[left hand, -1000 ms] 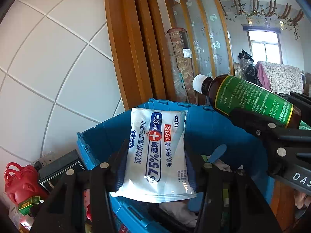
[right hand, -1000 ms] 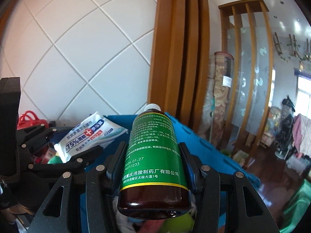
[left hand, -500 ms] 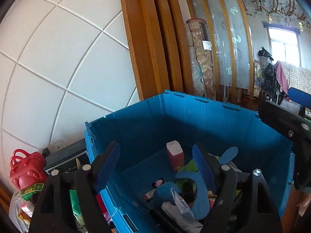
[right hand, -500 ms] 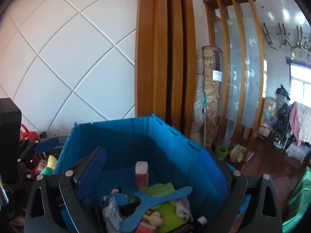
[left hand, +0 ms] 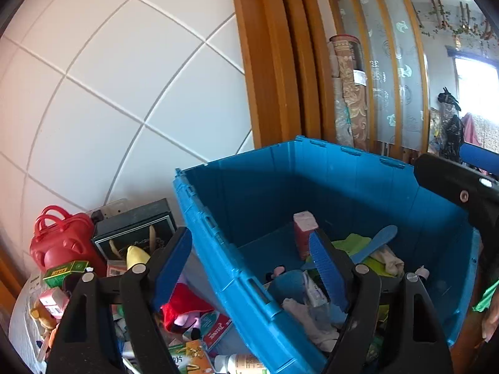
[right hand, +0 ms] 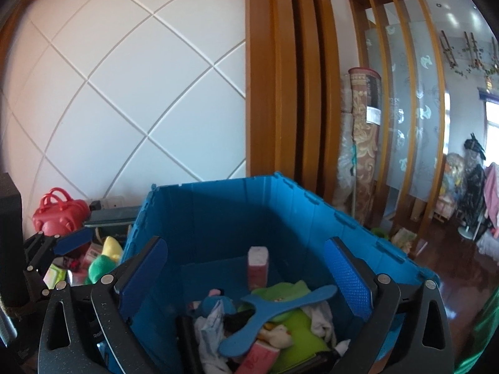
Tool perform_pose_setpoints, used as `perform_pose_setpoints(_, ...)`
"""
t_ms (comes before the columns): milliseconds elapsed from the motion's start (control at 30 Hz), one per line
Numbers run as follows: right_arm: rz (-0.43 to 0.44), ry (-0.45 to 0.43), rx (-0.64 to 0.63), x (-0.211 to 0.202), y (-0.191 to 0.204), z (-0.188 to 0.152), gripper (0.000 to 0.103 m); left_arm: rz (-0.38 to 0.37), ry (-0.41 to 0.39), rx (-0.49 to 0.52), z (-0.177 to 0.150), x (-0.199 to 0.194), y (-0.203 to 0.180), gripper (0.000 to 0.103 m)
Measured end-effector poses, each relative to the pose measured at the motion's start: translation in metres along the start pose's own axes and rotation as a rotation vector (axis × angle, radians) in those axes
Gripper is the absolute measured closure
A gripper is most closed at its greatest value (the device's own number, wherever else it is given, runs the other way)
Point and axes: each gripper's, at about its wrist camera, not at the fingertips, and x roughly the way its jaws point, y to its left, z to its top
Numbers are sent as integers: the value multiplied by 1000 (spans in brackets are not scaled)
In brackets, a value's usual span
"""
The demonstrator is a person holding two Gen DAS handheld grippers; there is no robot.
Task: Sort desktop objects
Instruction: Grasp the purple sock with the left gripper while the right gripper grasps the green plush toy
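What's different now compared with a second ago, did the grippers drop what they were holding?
Yes. The left gripper let go of the white wipes packet and the right gripper let go of the brown medicine bottle; both now stand open and empty over the blue crate. The crate and red bag stayed put.

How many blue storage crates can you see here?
1. The blue crate stands against the white tiled wall beside the wooden door frame, part-filled with toys and cloths, with a pile of clutter on its left. Another could sit out of view.
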Motion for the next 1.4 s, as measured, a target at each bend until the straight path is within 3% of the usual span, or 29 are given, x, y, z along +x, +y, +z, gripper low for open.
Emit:
perform_pose_setpoints(333,190,29,-55,11,99,1,1,186,74,-82,-63,-18,114,26)
perform_pose_setpoints(367,198,30,-73,12,112,2,1,210,80,-83,-70,-19,127,26)
perform_pose_setpoints(433,123,3,-152,10,141,4,0,247,97,-92,-85,-21,156,26)
perform_pose_setpoints(567,253,22,-53,10,178,15,0,289,161,-117,-115,-20,218,26)
perform_pose_setpoints(733,260,20,-89,26,241,12,0,327,193,-150,-136,-17,285,26)
perform_pose_setpoints(900,266,109,-124,77,290,-13,0,336,240,-150,-144,8,327,26)
perform_pose_setpoints(1133,282,327,-166,185,331,-60,0,324,286,-220,-152,58,362,26)
perform_pose_setpoints(1400,343,540,-179,291,368,-104,0,320,347,-229,-156,114,378,26)
